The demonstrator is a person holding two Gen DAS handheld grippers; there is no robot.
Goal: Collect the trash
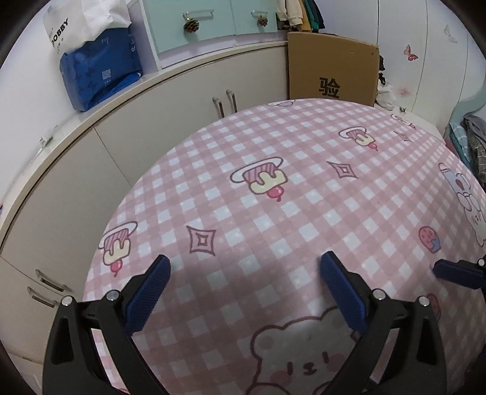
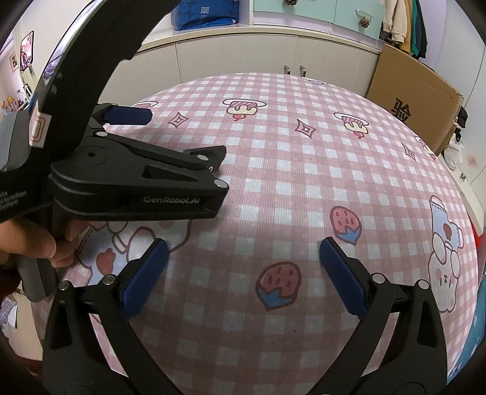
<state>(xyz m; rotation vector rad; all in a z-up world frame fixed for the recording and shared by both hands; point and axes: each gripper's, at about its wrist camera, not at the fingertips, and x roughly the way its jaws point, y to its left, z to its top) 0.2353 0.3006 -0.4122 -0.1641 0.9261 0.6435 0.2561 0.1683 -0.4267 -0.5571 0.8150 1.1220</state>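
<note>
A: Tablecloth [image 1: 273, 212], pink-and-white checked fabric printed with cartoon bears, cupcakes and diamonds, fills both wrist views. Where is the trash?

B: I cannot see any piece of trash on the cloth in either view. Only the print shows on the surface.

A: And the left gripper [image 1: 244, 273]?

B: It hangs over the near part of the cloth with its two blue ribbed pads [image 1: 148, 288] spread wide apart and nothing between them. In the right wrist view its black body is seen from the side at the left, and a hand [image 2: 33, 243] wraps around its grey handle.

A: The right gripper [image 2: 243, 258]?

B: Released too, jaws wide, pads apart, nothing in them, over a printed strawberry-like muffin. One blue fingertip of it pokes into the right edge of the left wrist view, just beside the left gripper.

A: What stands behind the table?

B: A long beige cabinet [image 1: 152, 121] with metal handles runs along the wall. On its top sit a blue plastic-wrapped package [image 1: 100, 73] and a white paper bag [image 1: 88, 18] behind it. A brown cardboard box [image 1: 331, 66] with a black printed character stands at the far edge of the table, beside the cabinet. Pale mint drawers [image 1: 209, 21] with pine cones hanging from their handles sit above, and clothes hang near the box.
</note>
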